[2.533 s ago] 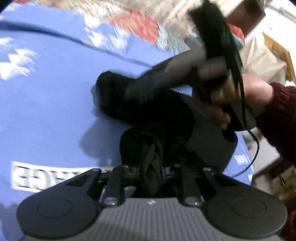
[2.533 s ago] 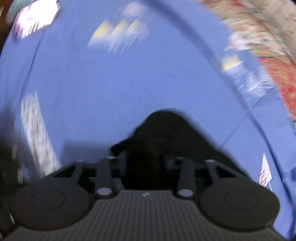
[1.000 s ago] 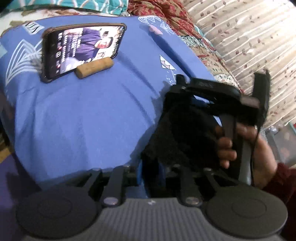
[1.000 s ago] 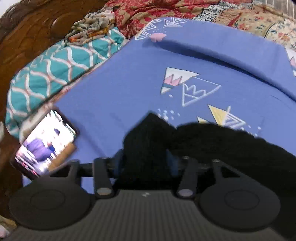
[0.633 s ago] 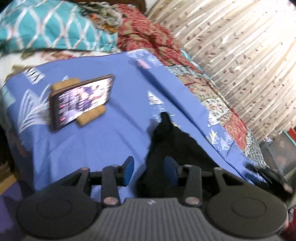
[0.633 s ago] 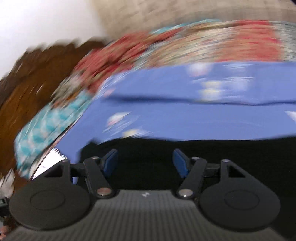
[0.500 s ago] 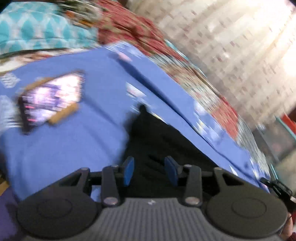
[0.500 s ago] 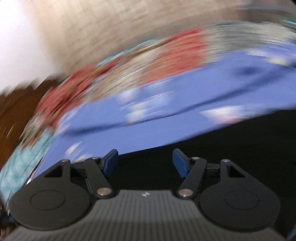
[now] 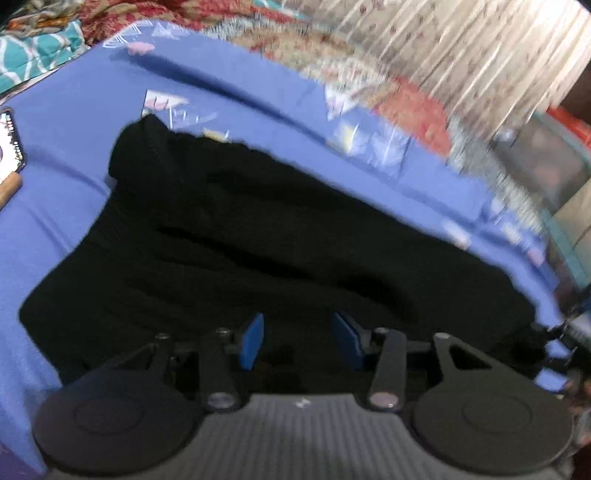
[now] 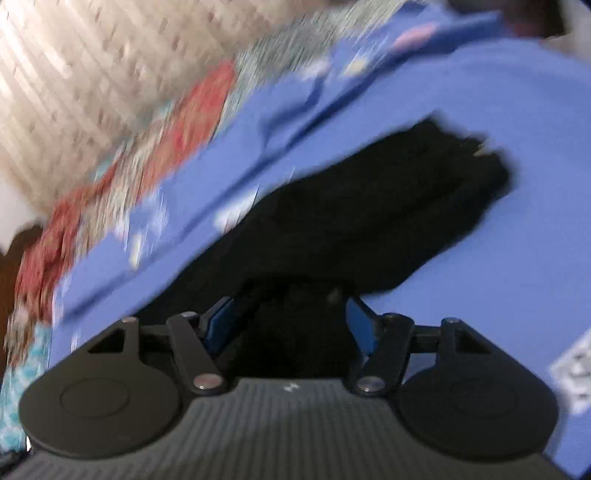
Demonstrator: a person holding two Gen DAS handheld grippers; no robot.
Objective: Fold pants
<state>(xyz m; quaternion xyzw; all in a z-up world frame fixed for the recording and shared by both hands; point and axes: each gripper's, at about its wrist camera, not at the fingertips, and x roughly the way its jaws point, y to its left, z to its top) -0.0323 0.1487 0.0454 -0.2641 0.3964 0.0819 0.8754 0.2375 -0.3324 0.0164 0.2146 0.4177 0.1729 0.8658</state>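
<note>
Left gripper (image 9: 297, 341) angled down over the black pants (image 9: 258, 236), blue pads apart, jaws opening, dark cloth seen between them but no clear pinch. Right gripper (image 10: 291, 325) angled down at the pants' other end, jaws closing on a bunch of cloth.

In your left wrist view, a blue bedsheet (image 9: 66, 206) printed with pale triangle shapes covers the bed. At the far left edge you can see part of a lit phone (image 9: 9, 142) propped on a wooden stand (image 9: 8, 190). Up in the top left corner lies a teal cushion with white wavy lines (image 9: 33, 55), and beside it a red patterned quilt (image 9: 122, 14) runs along the far side of the sheet. Behind that hangs a pale curtain with small dark specks (image 9: 461, 48), blurred. In your right wrist view, the same sheet (image 10: 498, 258) shows a white printed patch (image 10: 574, 373) at the right edge.
</note>
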